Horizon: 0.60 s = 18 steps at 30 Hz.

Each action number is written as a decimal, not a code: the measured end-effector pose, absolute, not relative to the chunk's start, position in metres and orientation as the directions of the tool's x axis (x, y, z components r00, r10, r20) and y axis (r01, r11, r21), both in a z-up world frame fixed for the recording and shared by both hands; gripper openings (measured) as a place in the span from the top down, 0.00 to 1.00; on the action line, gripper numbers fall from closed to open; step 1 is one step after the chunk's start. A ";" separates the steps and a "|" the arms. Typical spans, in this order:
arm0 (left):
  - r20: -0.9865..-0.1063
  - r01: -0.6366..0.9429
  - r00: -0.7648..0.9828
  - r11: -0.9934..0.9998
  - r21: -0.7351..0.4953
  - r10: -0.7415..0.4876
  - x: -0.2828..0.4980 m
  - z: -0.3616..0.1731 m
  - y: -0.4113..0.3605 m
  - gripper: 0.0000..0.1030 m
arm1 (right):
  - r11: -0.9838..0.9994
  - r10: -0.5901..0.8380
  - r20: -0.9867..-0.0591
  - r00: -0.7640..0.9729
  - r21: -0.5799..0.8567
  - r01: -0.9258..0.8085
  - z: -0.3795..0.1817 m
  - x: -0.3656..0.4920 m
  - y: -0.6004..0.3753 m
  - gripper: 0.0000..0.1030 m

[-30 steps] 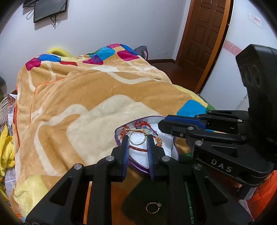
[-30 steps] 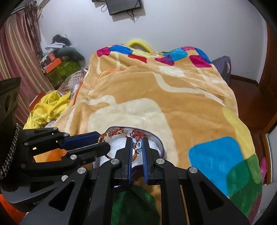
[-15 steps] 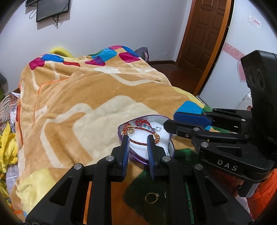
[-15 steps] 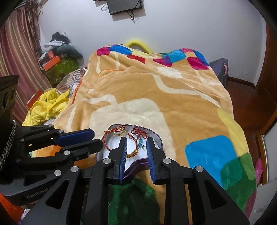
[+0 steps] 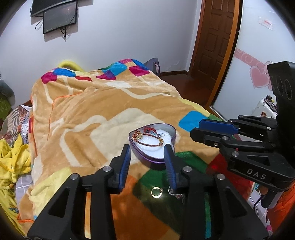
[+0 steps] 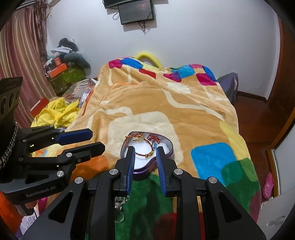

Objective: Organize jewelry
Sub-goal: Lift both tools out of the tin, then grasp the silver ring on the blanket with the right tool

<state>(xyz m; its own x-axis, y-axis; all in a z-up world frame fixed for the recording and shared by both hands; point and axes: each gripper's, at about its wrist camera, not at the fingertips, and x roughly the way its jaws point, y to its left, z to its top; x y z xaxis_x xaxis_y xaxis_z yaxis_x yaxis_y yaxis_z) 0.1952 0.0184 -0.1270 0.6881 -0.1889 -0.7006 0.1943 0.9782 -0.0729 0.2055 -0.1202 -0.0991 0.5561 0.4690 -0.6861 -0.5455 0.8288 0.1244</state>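
Heart-shaped tin (image 5: 154, 157), point toward camera, braided bracelet (image 5: 150, 141) lying crosswise

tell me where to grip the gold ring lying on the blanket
Grip the gold ring across its thin band, coming from straight above. It lies flat on the soft blanket, so one finger can dip inside the hoop and one outside. The left gripper, jaws opening and empty, is nearest.

I see a big bed with a soft orange blanket (image 6: 166, 103) that has bright squares on it. The wall (image 6: 202, 37) behind is white, with a dark screen (image 6: 136, 12) at the top of the frame. A striped curtain (image 6: 20, 55) hangs at the left. In the left camera, a brown wooden door (image 5: 219, 37) stands at the upper right.
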 end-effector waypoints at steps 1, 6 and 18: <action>-0.700 0.194 0.689 0.978 -0.071 -0.188 0.192 -0.126 0.018 0.63 | 0.830 0.468 -0.685 0.558 0.123 -0.545 -0.099 0.203 -0.121 0.79; -0.702 0.191 0.688 0.979 -0.072 -0.186 0.175 -0.124 0.020 0.59 | 0.832 0.464 -0.684 0.563 0.119 -0.541 -0.099 0.187 -0.124 0.79; -0.764 0.174 0.621 0.981 -0.081 -0.173 0.145 -0.154 0.026 0.57 | 0.830 0.444 -0.727 0.524 0.113 -0.546 -0.125 0.162 -0.123 0.67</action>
<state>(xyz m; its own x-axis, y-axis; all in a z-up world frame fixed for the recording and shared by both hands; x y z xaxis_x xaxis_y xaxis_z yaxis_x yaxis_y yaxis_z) 0.1448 0.0262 -0.1540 0.6213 -0.1732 -0.7642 0.1742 0.9814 -0.0808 0.1621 -0.1229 -0.1245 0.5239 0.4439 -0.7269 -0.5461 0.8300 0.1133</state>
